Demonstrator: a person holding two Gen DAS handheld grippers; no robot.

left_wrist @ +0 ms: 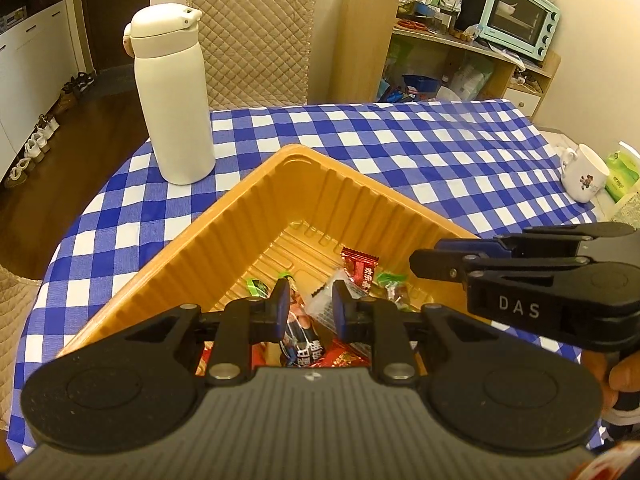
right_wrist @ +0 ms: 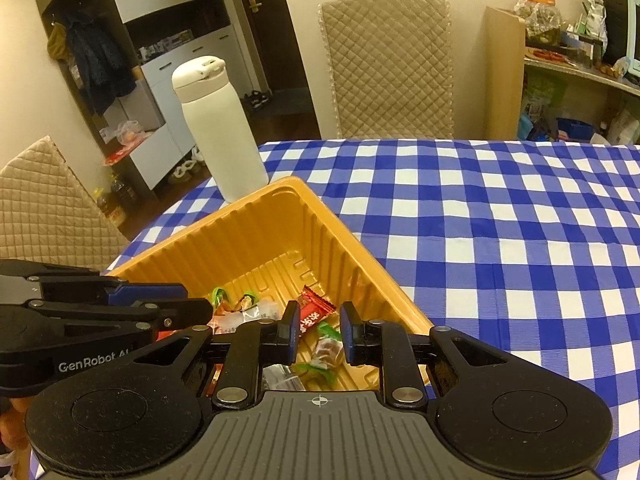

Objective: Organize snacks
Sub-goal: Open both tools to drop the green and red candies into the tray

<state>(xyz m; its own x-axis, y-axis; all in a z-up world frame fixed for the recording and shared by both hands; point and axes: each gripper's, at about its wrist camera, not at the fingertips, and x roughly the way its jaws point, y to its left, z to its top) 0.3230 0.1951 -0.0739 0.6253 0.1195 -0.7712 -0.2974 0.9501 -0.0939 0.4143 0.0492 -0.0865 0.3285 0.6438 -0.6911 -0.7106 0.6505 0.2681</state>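
An orange plastic tray (left_wrist: 296,150) (right_wrist: 292,184) stands on the blue-and-white checked tablecloth and holds several wrapped snacks. Among them are a red packet (left_wrist: 360,266) (right_wrist: 314,308), green-ended candies (left_wrist: 256,286) (right_wrist: 219,294) and a black-wrapped stick (left_wrist: 298,340). My left gripper (left_wrist: 310,292) hangs over the near part of the tray, jaws shut and holding nothing. My right gripper (right_wrist: 320,316) hovers over the tray's near right side, also shut and holding nothing. Each shows side-on in the other's view, the right gripper (left_wrist: 420,260) and the left gripper (right_wrist: 200,312), both with jaws together.
A tall white flask (left_wrist: 172,100) (right_wrist: 222,128) stands just behind the tray's far left corner. A white mug (left_wrist: 584,174) and a green packet (left_wrist: 624,172) sit at the table's right edge. A quilted chair (left_wrist: 252,32) (right_wrist: 388,64) faces the far side.
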